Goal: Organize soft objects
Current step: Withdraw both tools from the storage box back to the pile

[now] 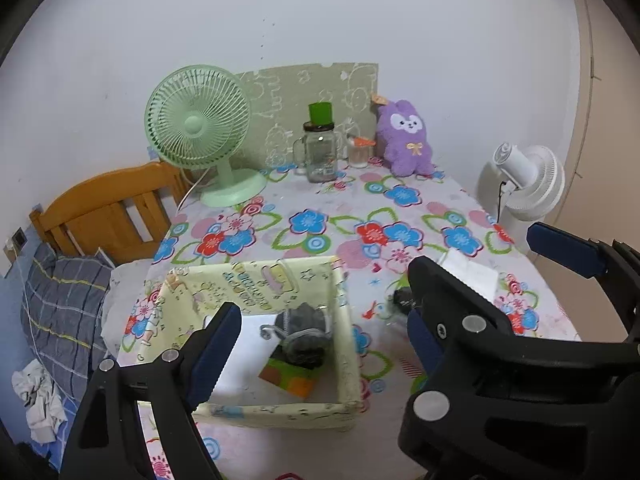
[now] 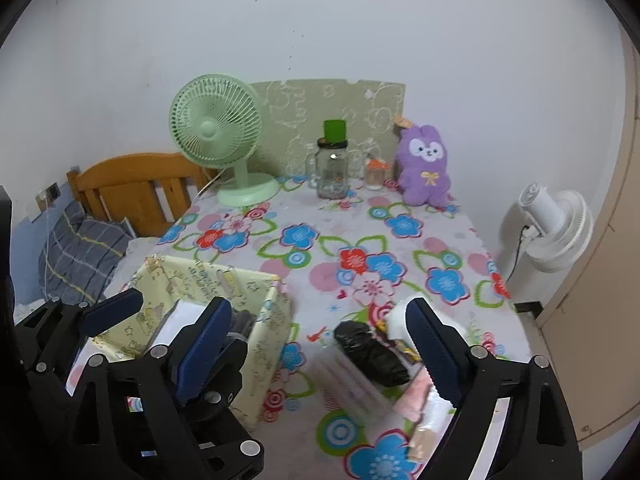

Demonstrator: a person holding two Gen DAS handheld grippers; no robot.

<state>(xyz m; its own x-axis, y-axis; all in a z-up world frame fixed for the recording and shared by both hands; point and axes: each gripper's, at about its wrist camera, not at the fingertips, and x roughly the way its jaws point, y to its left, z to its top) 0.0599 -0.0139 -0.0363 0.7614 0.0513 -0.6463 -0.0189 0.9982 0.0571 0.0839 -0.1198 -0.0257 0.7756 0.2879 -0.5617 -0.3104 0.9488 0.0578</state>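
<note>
Both grippers, left point(image 1: 320, 344) and right point(image 2: 316, 348), are hanging wide open and empty over the table's point(image 2: 320, 240) near edge, a grey soft bundle point(image 1: 304, 332) lying inside the yellow box point(image 1: 344, 360)

Worktop point(image 2: 320, 256) under floral cloth, bearing: mint-green desk fan point(image 2: 224, 140); clear glass jar, green lid point(image 2: 332, 168); purple plush rabbit point(image 2: 426, 168); yellow printed fabric box point(image 2: 256, 344); crumpled black bag point(image 2: 370, 350).

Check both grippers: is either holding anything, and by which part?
Nothing is held. The left gripper hangs open above the yellow box; the right gripper is open over the black bundle.
</note>
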